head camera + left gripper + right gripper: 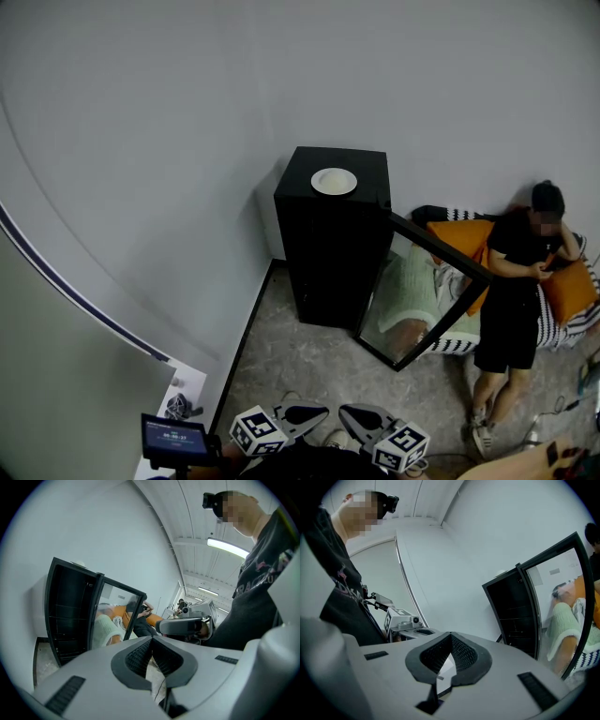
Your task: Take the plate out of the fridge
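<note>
A white plate (334,181) lies on top of the small black fridge (328,253), which stands against the wall. The fridge's glass door (427,291) is swung open to the right. Dark bare shelves show inside the fridge (70,616) in the left gripper view. Both grippers hang low at the near edge of the head view, far from the fridge. My left gripper (322,411) is shut with nothing in it. The right gripper (345,412) is shut too and holds nothing. Their tips point toward each other, almost touching.
A person in black (520,281) stands to the right of the open door, beside a striped couch with orange cushions (461,236). A small screen (173,438) sits at the lower left. Speckled floor (300,361) lies between me and the fridge.
</note>
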### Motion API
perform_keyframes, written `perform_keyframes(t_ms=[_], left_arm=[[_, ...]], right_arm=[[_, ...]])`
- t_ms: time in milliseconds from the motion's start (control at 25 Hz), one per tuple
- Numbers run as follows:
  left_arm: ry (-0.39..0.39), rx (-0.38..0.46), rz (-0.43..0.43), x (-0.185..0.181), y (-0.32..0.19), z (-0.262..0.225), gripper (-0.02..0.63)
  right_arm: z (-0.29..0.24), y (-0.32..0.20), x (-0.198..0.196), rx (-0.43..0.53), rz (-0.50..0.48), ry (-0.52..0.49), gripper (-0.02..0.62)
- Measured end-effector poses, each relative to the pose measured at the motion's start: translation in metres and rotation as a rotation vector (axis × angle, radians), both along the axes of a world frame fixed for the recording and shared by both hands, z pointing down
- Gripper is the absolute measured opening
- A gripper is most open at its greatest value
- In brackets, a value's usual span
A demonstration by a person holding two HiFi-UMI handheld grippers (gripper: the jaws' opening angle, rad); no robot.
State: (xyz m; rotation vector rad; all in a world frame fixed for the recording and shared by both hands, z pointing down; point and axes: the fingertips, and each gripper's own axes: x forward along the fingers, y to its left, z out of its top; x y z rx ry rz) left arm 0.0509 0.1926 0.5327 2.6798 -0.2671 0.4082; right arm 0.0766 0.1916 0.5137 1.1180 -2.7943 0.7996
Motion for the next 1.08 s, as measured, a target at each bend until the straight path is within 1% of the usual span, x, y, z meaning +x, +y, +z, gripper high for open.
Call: perform_keyframes(t_ms=[280,800,1080], left_arm=[[0.000,0.002,-0.004,0.0007,0.0003,-0.0008,0.006],[-0.010,0.008,0.019,0.0034,0.0036,-0.0014,0.006],[-0.015,-0.007,0.019,0.0033,0.0042,0.0010,0.006]], right_arm=[[-0.0011,0.0015,-0.0004,0.001,-0.007,0.001,0.006],[-0.0009,0.0065,0.0013,0.008,0.012,0.010,0.006],[0.0009,0.0047,0.0007,0.007,0.009,0.021,0.006]])
